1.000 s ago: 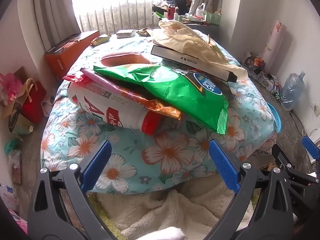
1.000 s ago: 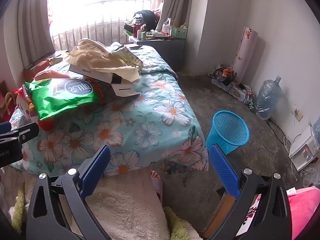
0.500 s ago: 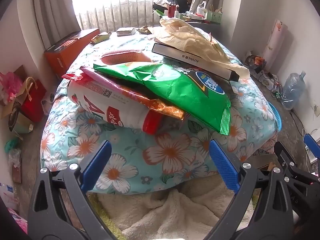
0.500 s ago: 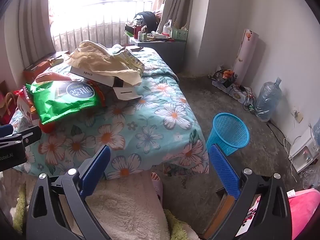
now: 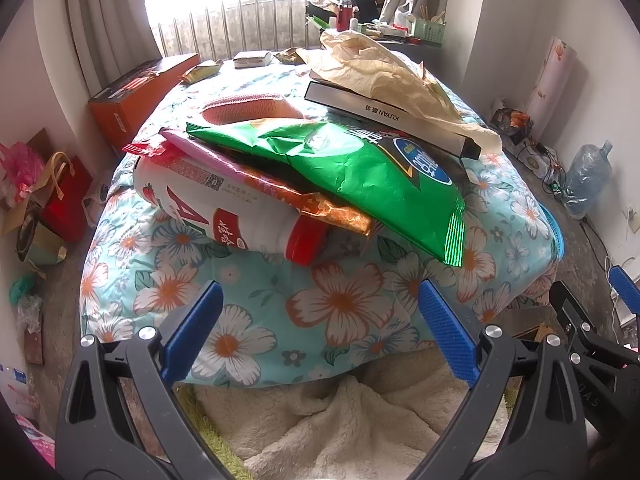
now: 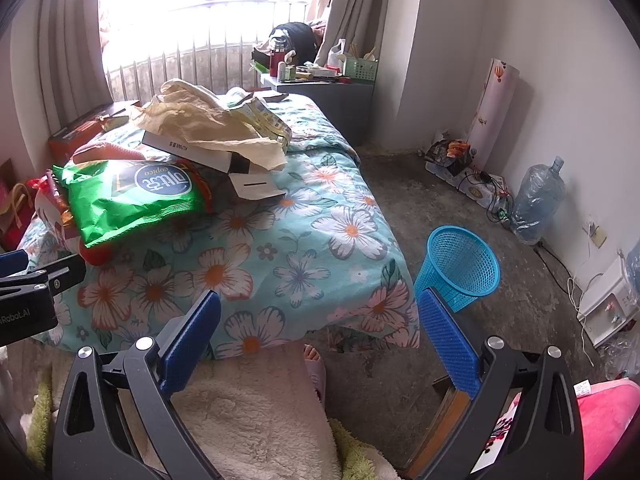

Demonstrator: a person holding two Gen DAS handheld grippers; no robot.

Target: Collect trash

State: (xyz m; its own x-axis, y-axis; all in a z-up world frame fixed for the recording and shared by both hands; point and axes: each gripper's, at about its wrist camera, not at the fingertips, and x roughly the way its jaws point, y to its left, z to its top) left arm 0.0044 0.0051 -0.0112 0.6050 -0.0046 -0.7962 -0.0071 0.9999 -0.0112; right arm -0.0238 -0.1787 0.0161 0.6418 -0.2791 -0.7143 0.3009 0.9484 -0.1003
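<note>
Haven't really started: both my left gripper (image 5: 320,332) and right gripper (image 6: 320,336) have fingers spread, holding nothing. Trash's all on the bed (image 6: 304,264), green bag (image 5: 360,176) atop the bottle (image 5: 224,208); bin (image 6: 460,264) on the floor looks empty.

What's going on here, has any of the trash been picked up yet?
Not yet. Both claws are open and empty, held short of the bed. The left claw faces a heap at the bed's near edge: a green snack bag lying over a white bottle with a red cap. Farther back, crumpled paper lies on a flat box. The right claw looks toward the blue basket on the floor beside the bed.
</note>
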